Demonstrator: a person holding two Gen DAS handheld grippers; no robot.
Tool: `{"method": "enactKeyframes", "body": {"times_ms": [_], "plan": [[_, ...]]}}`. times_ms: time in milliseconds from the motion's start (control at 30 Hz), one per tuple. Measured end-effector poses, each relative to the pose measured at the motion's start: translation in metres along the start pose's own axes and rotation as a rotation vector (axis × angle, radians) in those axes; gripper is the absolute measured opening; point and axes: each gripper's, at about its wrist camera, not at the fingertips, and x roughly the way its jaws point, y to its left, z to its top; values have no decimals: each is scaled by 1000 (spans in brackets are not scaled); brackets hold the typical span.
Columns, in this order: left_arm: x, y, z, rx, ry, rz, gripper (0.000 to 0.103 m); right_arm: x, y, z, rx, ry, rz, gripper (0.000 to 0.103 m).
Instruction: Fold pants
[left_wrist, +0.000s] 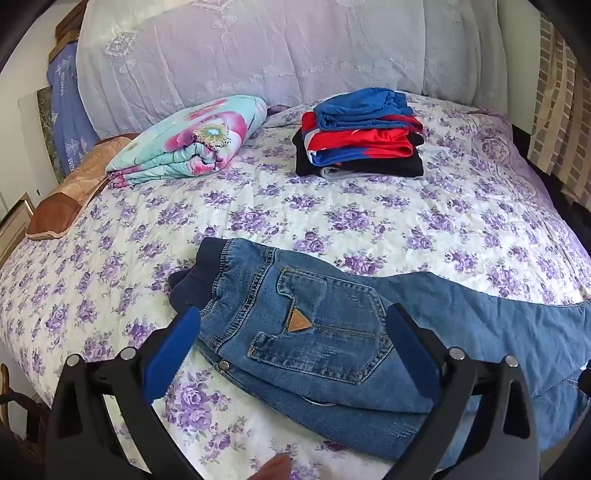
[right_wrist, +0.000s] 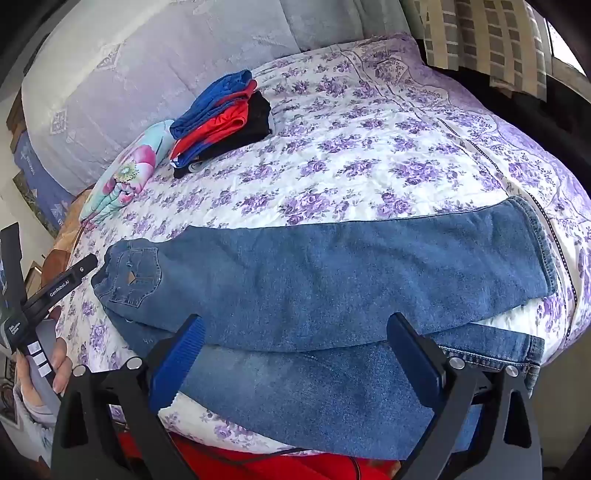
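While spread flat on the bedspread (left_wrist: 369, 206), jeans (left_wrist: 317, 332) just beyond both wide-apart, empty claws, left claw (left_wrist: 291, 350) and right claw (right_wrist: 295, 354).

Daylit bed (left_wrist: 332, 206) under purple-flowered quilt, curtain (right_wrist: 491, 44) beyond

The jeans (right_wrist: 332, 280) are blue denim, matt and coarse-woven, faded pale along the legs, with tan stitching round the back pocket (left_wrist: 317, 332). A small brown triangular patch (left_wrist: 298, 320) on it looks like leather. The waistband (left_wrist: 199, 280) is dark ribbed knit, and a small shiny metal rivet (left_wrist: 223, 365) sits at the fly. The bedspread (left_wrist: 369, 221) is quilted cloth, matt and puckered, printed with purple flowers. The folded blanket (left_wrist: 192, 140) is soft quilted fabric. In the stack of clothes (left_wrist: 362, 136), the red pieces have a slight sheen. Each gripper has matt black plastic arms, ribbed blue pads (right_wrist: 188, 350) and bright metal bolts (left_wrist: 458, 353).
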Motion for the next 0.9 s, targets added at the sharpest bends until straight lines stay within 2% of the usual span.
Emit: {"method": "enactKeyframes", "body": {"times_ms": [433,900], "plan": [[1,-6,-2,5,-3,-1,98,1,-4,0,16,1,17,99],[2,-9,-1,15,5,-17,98,2,-6,0,22,7,-1,99]]}}
